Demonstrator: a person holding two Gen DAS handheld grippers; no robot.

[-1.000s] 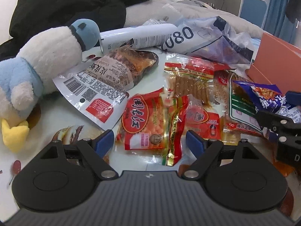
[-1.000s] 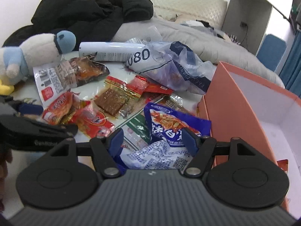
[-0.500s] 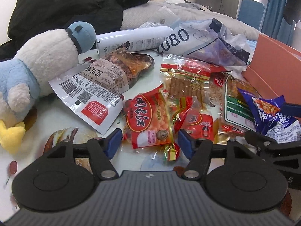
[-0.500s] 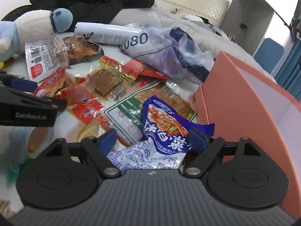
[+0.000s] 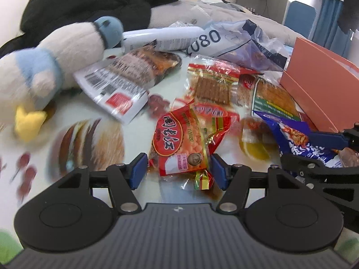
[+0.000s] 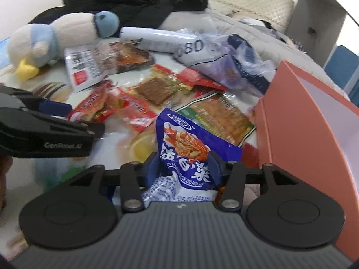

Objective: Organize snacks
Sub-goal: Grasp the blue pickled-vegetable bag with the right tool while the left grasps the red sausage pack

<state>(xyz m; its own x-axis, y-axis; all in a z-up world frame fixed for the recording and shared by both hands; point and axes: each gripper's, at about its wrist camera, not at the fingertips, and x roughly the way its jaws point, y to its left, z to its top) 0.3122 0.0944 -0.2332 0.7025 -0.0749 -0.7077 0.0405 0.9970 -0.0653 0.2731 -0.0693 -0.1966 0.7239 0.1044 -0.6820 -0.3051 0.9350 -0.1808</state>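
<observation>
Left tool [image 5: 178, 171]: its blue pads stand on both sides of the red snack packet [image 5: 179, 143], touching or nearly touching the packet's edges; the jaws have just been closing, and I cannot tell if they really press it.
Right tool [image 6: 182, 168]: closed on the blue snack packet [image 6: 186, 148], which bulges between the pads; the jaws have just been closing.
Left view only: the lower part of the red snack packet with its gold seal, and the burger print [image 5: 89, 143] on the bench cover, at the near left.
Right view only: the white inside of the orange box [image 6: 314, 121], open at the top, and the side of the left tool with a printed name, near the left edge of the bench.
Both views: plush penguin [image 5: 51, 65] at the far left; white can [image 5: 161, 38] lying along the far edge; clear bag marked 080 [image 5: 235, 42] beside it; brown jerky packet [image 5: 211, 85] and green-edged packet [image 6: 217, 114] in the middle; white label pouch [image 5: 116, 83] under the plush.
Edges: the orange box stands at the right edge, just beside the blue snack packet.
Open room: bare bench cover [image 5: 74, 116] at the near left, between the plush penguin and the left tool; the middle is crowded with packets touching and overlapping.
</observation>
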